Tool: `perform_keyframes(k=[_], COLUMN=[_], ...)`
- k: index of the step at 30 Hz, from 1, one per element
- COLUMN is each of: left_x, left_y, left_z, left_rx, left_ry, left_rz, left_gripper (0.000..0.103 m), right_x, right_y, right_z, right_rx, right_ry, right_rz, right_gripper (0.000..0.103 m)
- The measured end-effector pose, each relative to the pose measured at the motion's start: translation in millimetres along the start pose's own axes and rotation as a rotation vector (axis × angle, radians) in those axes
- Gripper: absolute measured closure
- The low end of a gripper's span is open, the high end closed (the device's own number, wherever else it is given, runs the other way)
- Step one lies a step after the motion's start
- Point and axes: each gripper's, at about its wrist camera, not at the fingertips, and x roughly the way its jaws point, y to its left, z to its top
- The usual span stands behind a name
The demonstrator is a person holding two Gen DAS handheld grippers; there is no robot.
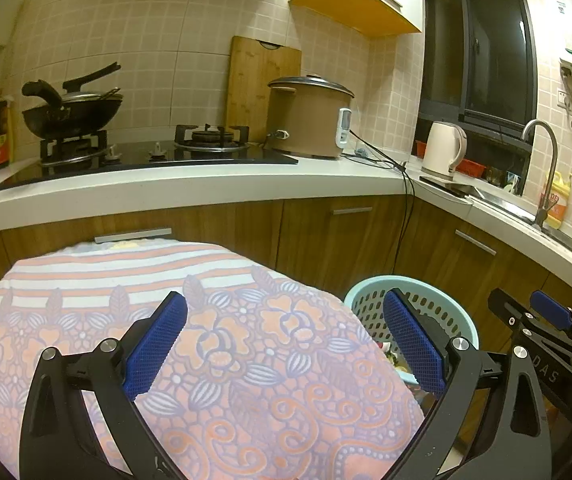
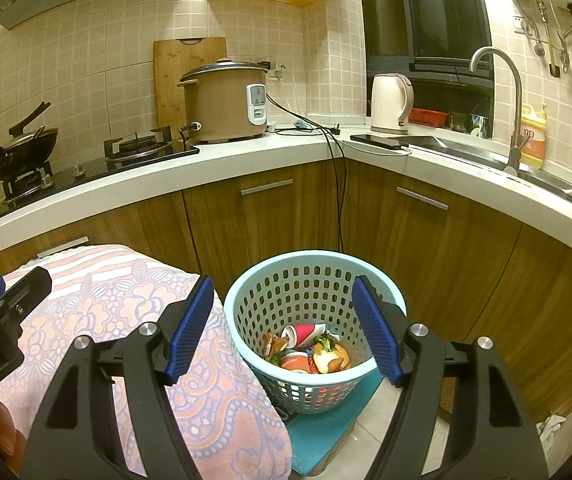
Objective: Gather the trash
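A light blue perforated basket (image 2: 310, 280) stands on a teal stool beside a table with a floral cloth (image 2: 125, 320). Trash (image 2: 306, 348) lies in it: a red and white paper cup, fruit peel and greens. My right gripper (image 2: 286, 324) is open and empty, above and in front of the basket. My left gripper (image 1: 286, 344) is open and empty above the cloth (image 1: 225, 340), with the basket (image 1: 370, 292) to its right. The right gripper also shows at the right edge of the left wrist view (image 1: 542, 320).
A white counter (image 2: 245, 156) runs along the back with a gas hob, a wok (image 1: 69, 112), a rice cooker (image 2: 221, 100), a kettle (image 2: 390, 104), a phone (image 2: 378, 142) and a sink tap (image 2: 498, 108). Wooden cabinets (image 2: 426, 240) stand below. A cable hangs down behind the basket.
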Motion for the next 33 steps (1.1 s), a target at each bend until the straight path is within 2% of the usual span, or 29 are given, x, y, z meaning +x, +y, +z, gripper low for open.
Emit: perform_keyframes(k=[33], left_x=[0.0], left_y=[-0.2], left_z=[-1.7], left_rx=[0.006], left_ry=[0.000], left_rz=[-0.006], left_gripper=[0.008], right_x=[3.8], right_y=[2.8], right_z=[-2.3], right_rx=[-0.017], right_ry=[0.011], right_rz=[0.006], right_gripper=[0.035])
